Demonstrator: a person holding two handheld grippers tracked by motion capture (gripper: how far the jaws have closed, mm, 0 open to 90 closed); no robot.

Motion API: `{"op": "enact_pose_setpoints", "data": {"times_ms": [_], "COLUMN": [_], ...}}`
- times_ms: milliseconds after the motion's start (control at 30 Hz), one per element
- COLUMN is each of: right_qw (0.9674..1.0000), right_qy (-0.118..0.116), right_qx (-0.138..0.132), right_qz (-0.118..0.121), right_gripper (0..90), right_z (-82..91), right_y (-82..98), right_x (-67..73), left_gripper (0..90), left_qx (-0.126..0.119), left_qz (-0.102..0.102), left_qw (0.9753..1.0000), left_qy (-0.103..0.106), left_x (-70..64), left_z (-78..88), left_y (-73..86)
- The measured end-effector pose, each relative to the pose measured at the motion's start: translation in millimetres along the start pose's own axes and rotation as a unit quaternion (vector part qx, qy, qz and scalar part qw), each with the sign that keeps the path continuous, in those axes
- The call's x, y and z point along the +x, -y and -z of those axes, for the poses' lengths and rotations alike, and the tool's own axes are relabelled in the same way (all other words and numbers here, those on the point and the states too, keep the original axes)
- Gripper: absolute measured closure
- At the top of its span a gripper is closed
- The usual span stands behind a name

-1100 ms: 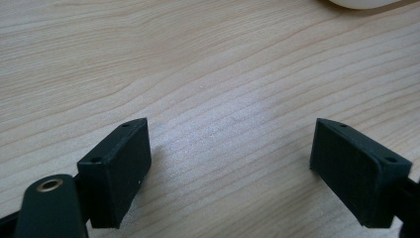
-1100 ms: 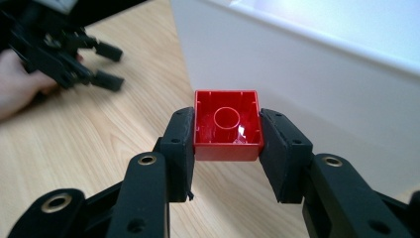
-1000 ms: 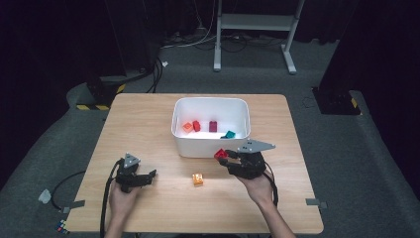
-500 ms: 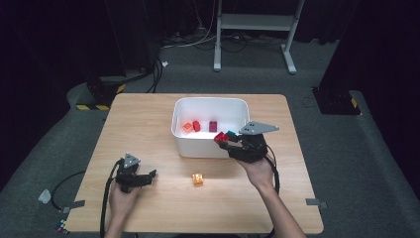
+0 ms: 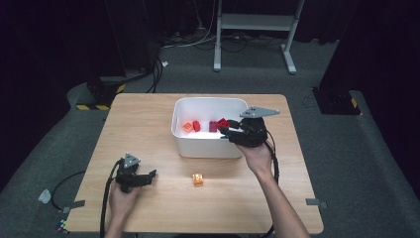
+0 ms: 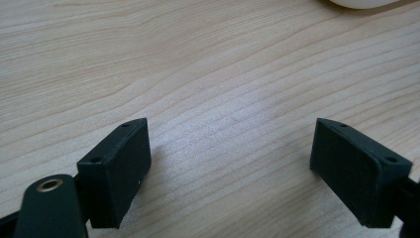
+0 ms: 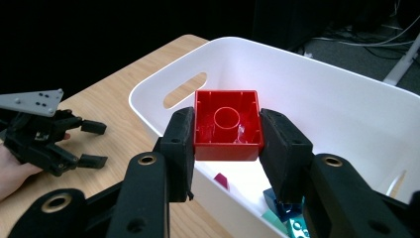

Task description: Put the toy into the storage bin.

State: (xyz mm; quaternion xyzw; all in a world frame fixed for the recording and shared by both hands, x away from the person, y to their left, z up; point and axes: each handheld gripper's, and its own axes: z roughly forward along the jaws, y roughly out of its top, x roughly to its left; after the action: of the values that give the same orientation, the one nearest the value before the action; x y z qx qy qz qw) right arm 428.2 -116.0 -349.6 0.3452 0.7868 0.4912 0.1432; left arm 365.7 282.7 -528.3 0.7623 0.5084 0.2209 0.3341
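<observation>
The right tool [image 7: 227, 136] is clamped on a red block [image 7: 227, 124], hollow underside facing its camera, and holds it above the near rim of the white bin [image 5: 208, 144], just inside the opening. The block is not yet let go. From where I stand it looks like a sorting job: loose blocks go from the surface [image 5: 148, 119] into the bin.

Several pieces already lie in the bin: an orange one [image 5: 187, 127], a red one [image 5: 196, 126] and a darker pink one [image 5: 213, 126] along the far side, and teal and blue pieces [image 7: 287, 218] in the near corner under the right tool. I cannot count them all.

One small orange block [image 5: 197, 179] sits alone on the surface, in front of the bin and between the two hands. I judge that it is the last one to collect.

The left tool [image 5: 146, 176] rests low on the bare surface, jaws spread wide with nothing between them, well apart from that block.
</observation>
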Motion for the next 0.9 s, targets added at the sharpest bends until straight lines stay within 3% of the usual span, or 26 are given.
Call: {"op": "enact_pose_setpoints", "data": {"times_ms": [500, 900], "right_qw": [0.9993, 0.9972], "right_qy": [0.023, 0.044], "right_qx": [0.027, 0.059], "right_qz": [-0.013, -0.015], "right_gripper": [59.1, 58.7], "right_z": [-26.1, -59.3], "right_y": [-13.4, -23.8], "right_x": [-18.5, -26.4], "left_gripper": [16.0, 16.1], "left_qx": [-0.002, -0.002], "left_qz": [0.002, 0.002], "left_qw": [1.0000, 1.0000], "left_qy": [0.000, 0.001], "left_x": [-0.3, -0.1], "left_z": [-0.2, -0.2], "left_y": [0.1, 0.0]}}
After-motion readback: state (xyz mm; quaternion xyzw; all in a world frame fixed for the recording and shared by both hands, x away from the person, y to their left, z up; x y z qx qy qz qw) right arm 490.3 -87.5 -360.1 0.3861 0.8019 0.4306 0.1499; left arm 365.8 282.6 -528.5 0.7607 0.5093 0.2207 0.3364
